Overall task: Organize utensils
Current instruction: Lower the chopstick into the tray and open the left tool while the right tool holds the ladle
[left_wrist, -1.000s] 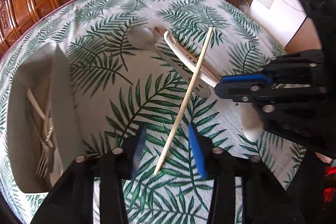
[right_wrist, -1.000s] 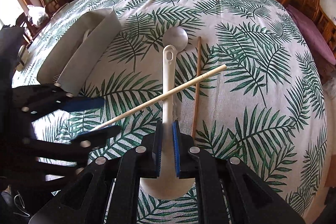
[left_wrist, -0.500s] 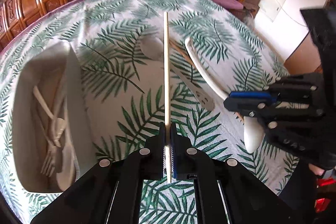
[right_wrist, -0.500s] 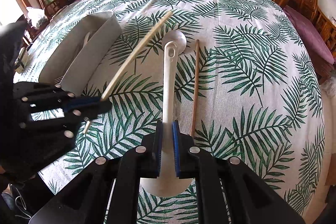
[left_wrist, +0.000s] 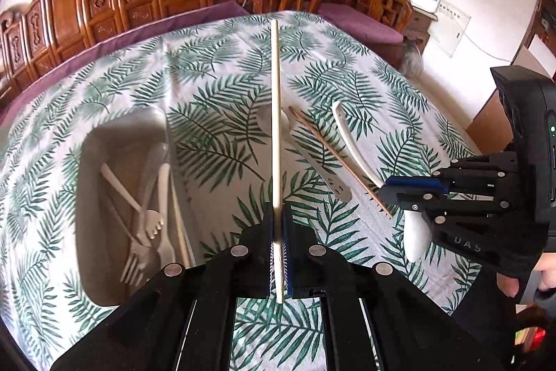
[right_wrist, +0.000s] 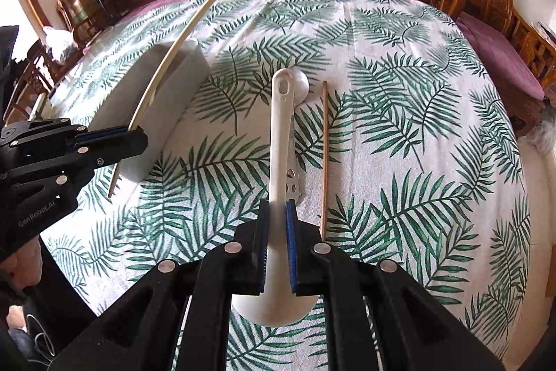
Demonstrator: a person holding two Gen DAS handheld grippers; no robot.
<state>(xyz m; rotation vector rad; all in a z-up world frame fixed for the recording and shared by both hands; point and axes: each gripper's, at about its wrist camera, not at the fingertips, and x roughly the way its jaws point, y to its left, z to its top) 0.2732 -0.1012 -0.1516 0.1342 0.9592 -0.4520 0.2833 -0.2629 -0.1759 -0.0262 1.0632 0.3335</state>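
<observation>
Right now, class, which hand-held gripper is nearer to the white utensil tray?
Left. The left hand-held gripper holds a pale chopstick beside the white tray; the right hand-held gripper, gripping the white spoon, sits farther away.

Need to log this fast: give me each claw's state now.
Left claw: closed on the pale chopstick.
Right claw: closed on the white spoon.
</observation>
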